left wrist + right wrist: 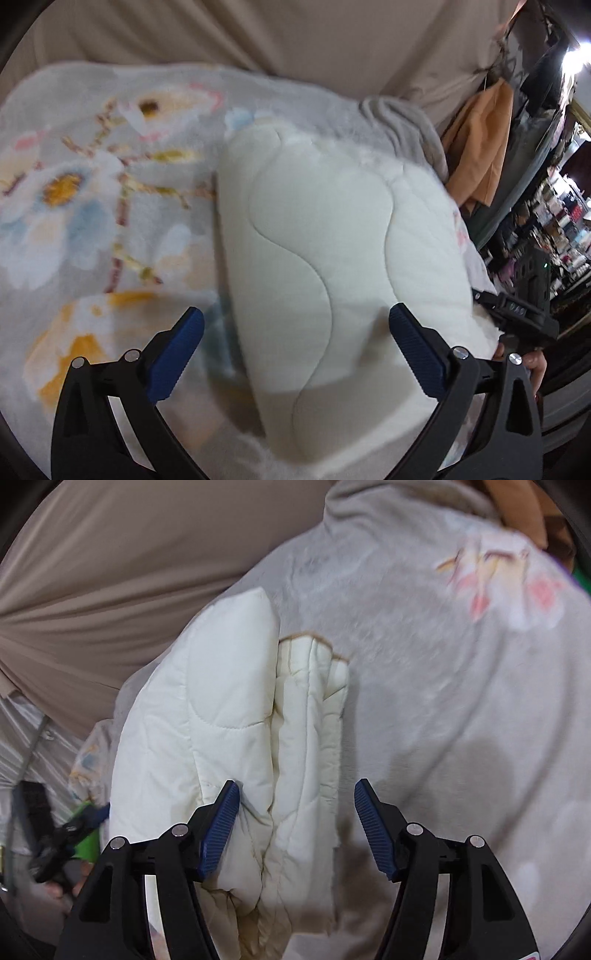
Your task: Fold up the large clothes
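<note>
Several layers of the quilt [207,716] are stacked on the blanket [92,206]; I judge folding nearly done. Both my tools, left [295,350] and right [295,827], gape wide, empty.

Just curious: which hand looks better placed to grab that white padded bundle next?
Probably the right gripper: its open fingers straddle the stacked edges of the white quilt. The left gripper, also open, only faces the quilt's broad smooth top, with no edge to pinch.

A fuzzy grey floral blanket [110,192] is spread across as the surface, and lying right on it is a folded white quilted garment [332,236], layers stacked thick.
</note>
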The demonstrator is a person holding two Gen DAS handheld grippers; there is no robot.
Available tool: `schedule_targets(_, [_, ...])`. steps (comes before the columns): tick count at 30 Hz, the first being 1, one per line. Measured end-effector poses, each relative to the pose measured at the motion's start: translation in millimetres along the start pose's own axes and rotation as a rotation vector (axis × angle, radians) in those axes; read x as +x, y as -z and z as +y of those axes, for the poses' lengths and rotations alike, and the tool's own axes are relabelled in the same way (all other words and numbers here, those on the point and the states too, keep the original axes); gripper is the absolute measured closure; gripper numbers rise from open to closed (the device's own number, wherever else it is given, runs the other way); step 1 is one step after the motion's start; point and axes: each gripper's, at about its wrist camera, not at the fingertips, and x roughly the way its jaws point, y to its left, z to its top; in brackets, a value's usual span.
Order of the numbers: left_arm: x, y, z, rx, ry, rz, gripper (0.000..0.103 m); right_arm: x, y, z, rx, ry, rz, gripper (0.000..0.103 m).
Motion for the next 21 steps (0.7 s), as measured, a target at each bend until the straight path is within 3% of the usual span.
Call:
schedule_targets(3, [19.2,-3.8,-4.4,-0.013,0.055,0.035,0.005,8.6,-9.0,-3.7,0.017,-0.045,0.025,0.037])
schedule_targets(6, [15.9,-5.4,-6.6,0.02,0.063,0.029,0.005,-13.6,-19.2,-25.0,0.089,-0.092,-0.055,0.037])
schedule_targets(8, [14.8,-4.0,-8.3,0.042,0.064,0.028,0.005,-22.5,-21.7,-36.9,0.115,-0.07,-0.08,0.036])
schedule_targets(11, [16.4,-2.8,-12.0,0.066,0.06,0.019,0.005,-6.9,-20.0,-39.7,0.112,-0.059,-0.015,0.036])
schedule_targets(14, [16.6,-1.9,-11.9,0.073,0.051,0.01,0.005,17.4,-13.8,-17.5,0.059,-0.101,0.058,0.041])
schedule_targets(21, [22.0,-4.7,-8.9,0.046,0.033,0.013,0.005,43.1,-17.7,17.9,-0.034,-0.103,0.112,0.042])
